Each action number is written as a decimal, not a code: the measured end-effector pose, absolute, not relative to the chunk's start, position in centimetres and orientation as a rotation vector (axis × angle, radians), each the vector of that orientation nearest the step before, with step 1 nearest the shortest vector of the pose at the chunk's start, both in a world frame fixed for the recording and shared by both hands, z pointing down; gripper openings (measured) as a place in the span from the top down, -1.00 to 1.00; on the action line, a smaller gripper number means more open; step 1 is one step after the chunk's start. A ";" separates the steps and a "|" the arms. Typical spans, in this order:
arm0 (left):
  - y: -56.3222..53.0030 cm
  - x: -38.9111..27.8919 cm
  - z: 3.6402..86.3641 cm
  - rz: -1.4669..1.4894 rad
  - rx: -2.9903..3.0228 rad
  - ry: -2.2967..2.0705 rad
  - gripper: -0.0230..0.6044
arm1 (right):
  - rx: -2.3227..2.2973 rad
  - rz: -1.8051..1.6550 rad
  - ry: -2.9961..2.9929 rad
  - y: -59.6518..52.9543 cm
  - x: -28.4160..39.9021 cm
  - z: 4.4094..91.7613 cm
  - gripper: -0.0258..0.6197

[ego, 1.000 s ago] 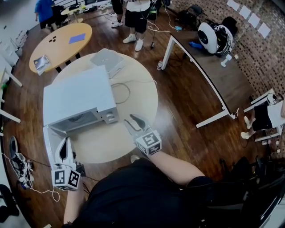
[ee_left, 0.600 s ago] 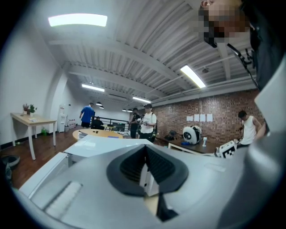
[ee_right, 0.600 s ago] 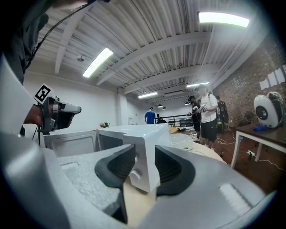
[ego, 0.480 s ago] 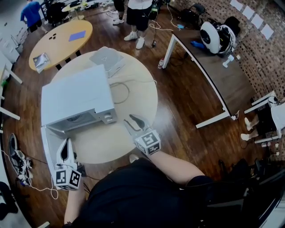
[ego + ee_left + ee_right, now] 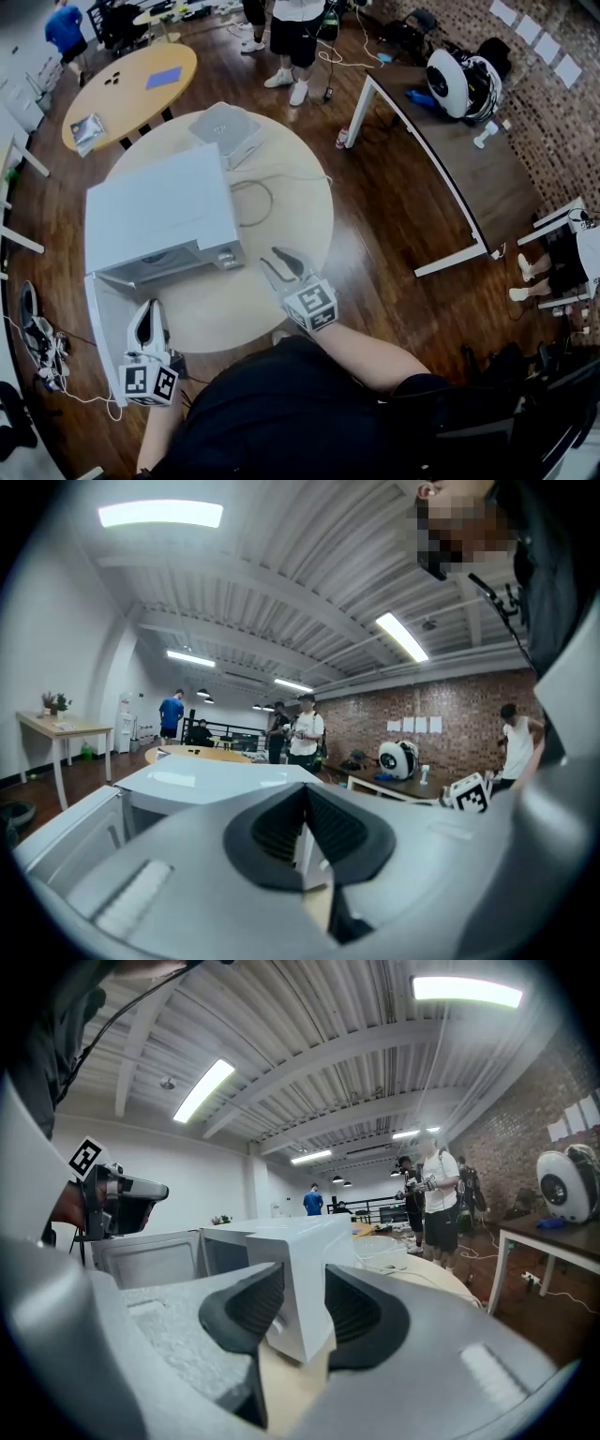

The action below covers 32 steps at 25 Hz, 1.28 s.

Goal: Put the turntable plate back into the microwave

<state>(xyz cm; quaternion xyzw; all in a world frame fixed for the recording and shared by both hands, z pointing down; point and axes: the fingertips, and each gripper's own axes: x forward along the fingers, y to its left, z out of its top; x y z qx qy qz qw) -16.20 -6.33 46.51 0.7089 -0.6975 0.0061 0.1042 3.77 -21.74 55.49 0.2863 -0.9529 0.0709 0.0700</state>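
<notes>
While both tools are being held low at the near side of the round counter (image 5: 291, 202), the white microwave (image 5: 159, 211) is sitting on the counter's left half w/ its door (image 5: 98, 314) swung open toward the person. The left tool (image 5: 145, 319) is being held just beside the open door, off the counter's near-left edge. Its jaws are being kept closed, pads meeting at the tips, w/ nothing between them. The right tool (image 5: 281, 262) is being held over the counter top, near the microwave's front right corner by the control panel (image 5: 225, 253). Its jaws are standing apart and nothing is being gripped; in the right gripper view only the microwave's corner is being seen through the gap. The turntable plate (image 5: 169, 251) is being carried by neither tool. A pale roundish shape low in the open cavity is prob. the plate, but the head view is too small and dark there to be sure. Behind the microwave a grey laptop-like device (image 5: 225, 127) is lying on the counter, and a thin cable (image 5: 255, 192) is looping across the top beside the microwave. Further back, several people (image 5: 291, 37) are standing on the wood floor (image 5: 394, 216) near a 2nd counter (image 5: 131, 94).
</notes>
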 end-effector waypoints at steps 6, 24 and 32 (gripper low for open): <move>-7.5 -16.2 45.4 -0.017 2.110 -2.108 0.91 | 0.838 0.186 -2.877 -22.8 4.5 55.2 0.49; -7.9 -17.9 49.2 0.114 2.105 -2.040 0.91 | 0.898 0.236 -2.850 -21.5 3.2 57.8 0.49; -10.8 -18.0 49.5 0.080 2.193 -1.965 0.91 | 1.019 0.231 -2.783 -22.3 5.2 58.0 0.61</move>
